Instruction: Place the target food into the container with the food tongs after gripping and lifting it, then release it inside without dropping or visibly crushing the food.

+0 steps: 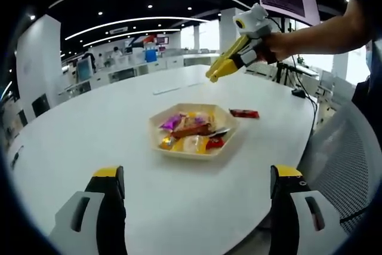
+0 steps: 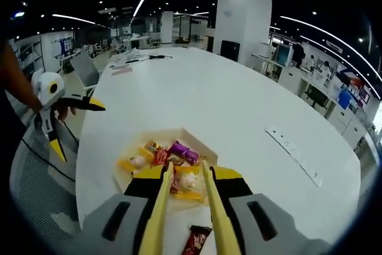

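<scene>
Hovering just above the shallow beige hexagonal tray (image 2: 179,132) of wrapped candies (image 2: 190,184), the right gripper (image 1: 212,77) clenches long yellow food tongs (image 2: 216,210), left gripper (image 1: 197,186) gaping.

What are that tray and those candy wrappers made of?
The tray looks like pale matte cardboard or plastic; I can't tell which. The wrappers look like glossy plastic film or foil, since they crinkle and catch the ceiling lights.

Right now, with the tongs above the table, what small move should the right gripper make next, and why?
Probably lower the right gripper so the yellow tongs come down around the red-wrapped snack. It lies on the white table outside the hexagonal tray, between the tong arms, and is not yet gripped.
</scene>
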A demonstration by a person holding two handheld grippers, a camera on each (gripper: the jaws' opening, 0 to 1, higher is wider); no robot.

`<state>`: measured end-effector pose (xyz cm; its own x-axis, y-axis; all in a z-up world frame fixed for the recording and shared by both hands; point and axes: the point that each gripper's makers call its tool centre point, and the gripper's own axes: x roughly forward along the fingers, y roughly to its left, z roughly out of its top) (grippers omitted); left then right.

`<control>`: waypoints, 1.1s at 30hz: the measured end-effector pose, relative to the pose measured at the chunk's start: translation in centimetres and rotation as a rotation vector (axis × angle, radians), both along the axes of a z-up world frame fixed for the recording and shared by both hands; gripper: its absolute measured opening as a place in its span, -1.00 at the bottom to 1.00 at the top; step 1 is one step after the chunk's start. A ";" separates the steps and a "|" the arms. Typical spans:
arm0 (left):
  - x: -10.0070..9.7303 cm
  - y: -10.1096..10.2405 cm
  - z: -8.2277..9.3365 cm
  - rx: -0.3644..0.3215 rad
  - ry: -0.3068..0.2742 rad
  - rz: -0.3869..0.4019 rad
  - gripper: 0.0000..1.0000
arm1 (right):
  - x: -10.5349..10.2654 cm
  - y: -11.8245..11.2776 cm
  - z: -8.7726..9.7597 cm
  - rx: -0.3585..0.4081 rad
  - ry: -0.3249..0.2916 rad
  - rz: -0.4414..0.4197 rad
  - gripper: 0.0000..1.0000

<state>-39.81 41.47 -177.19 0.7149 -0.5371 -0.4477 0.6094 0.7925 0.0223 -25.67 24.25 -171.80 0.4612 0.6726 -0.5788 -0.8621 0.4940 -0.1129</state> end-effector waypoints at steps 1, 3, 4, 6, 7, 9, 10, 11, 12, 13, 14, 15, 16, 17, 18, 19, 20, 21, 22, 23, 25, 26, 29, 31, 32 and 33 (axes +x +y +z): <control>0.0 0.0 0.0 0.001 0.000 0.000 0.97 | 0.1 -0.2 0.1 0.000 -0.002 -0.004 -0.44; 0.0 0.0 0.0 0.001 0.001 0.000 0.97 | 0.2 -0.8 0.0 -0.004 0.007 -0.019 -0.44; 0.0 0.0 0.0 0.002 0.000 0.001 0.97 | 0.2 -1.0 0.0 -0.007 0.008 -0.021 -0.44; 0.0 0.1 -0.1 0.001 0.002 0.002 0.97 | 0.1 -1.4 -0.1 -0.009 0.006 -0.025 -0.45; 0.0 0.0 0.0 0.002 0.002 0.002 0.97 | 0.1 -1.6 -0.1 -0.007 0.012 -0.029 -0.45; 0.0 0.0 0.0 0.001 0.000 0.002 0.97 | 0.1 -2.0 -0.1 -0.015 -0.010 -0.026 -0.46; 0.0 0.1 0.0 0.002 0.001 0.003 0.97 | -0.1 -2.2 -0.1 -0.005 -0.005 -0.021 -0.45; 0.0 0.1 0.0 0.002 0.002 0.003 0.97 | -0.1 -2.3 -0.1 -0.001 -0.002 -0.021 -0.45; 0.0 0.1 0.0 0.003 0.002 0.003 0.97 | 0.0 -2.6 0.1 -0.005 -0.018 -0.031 -0.46; 0.0 0.0 0.0 0.002 0.001 0.003 0.97 | 0.0 -2.8 0.1 -0.006 -0.013 -0.031 -0.45; 0.0 0.0 -0.1 0.003 0.002 0.003 0.97 | 0.0 -3.0 0.1 -0.003 -0.006 -0.039 -0.45; 0.0 0.1 -0.1 0.002 0.004 0.003 0.96 | 0.0 -3.2 0.2 -0.002 -0.011 -0.040 -0.45; 0.0 0.1 -0.1 0.002 0.004 0.003 0.96 | 0.0 -3.4 0.2 -0.001 -0.010 -0.045 -0.45; 0.0 0.1 -0.1 0.001 0.004 0.003 0.96 | 0.2 -3.8 0.1 -0.001 -0.010 -0.058 -0.45; 0.0 0.1 -0.1 0.001 0.004 0.003 0.96 | 0.2 -4.1 0.0 0.004 -0.003 -0.063 -0.45; 0.0 0.0 0.0 0.002 0.003 0.003 0.96 | 0.1 -4.4 -0.1 0.005 0.000 -0.068 -0.44; 0.0 0.0 0.0 0.002 0.003 0.003 0.96 | 0.1 -4.7 -0.1 0.004 0.000 -0.074 -0.44; 0.0 0.0 0.0 0.002 0.003 0.003 0.96 | 0.0 -5.0 -0.1 0.005 0.000 -0.079 -0.44; 0.0 0.0 0.0 0.002 0.004 0.003 0.96 | 0.0 -5.4 -0.2 0.005 0.003 -0.085 -0.44; 0.0 0.0 0.0 0.001 0.004 0.003 0.96 | -0.1 -5.8 -0.2 0.005 0.006 -0.092 -0.44; 0.0 0.0 0.0 0.001 0.003 0.003 0.96 | -0.2 -6.2 -0.2 0.008 0.009 -0.101 -0.43; 0.0 0.0 0.0 0.001 0.005 0.003 0.96 | -0.3 -6.6 -0.3 0.007 0.014 -0.108 -0.44; 0.0 0.0 0.0 0.001 0.004 0.003 0.96 | -0.5 -7.6 -0.4 0.008 0.022 -0.128 -0.43; 0.0 0.0 0.0 0.001 0.006 0.002 0.96 | -0.7 -8.2 -0.6 0.004 0.026 -0.135 -0.44; 0.0 0.0 -0.1 0.003 0.005 0.002 0.96 | -0.7 -8.5 -0.7 0.001 0.030 -0.137 -0.43; 0.0 0.0 0.0 0.001 0.002 0.002 0.96 | -0.7 -8.7 -0.8 -0.004 0.029 -0.141 -0.43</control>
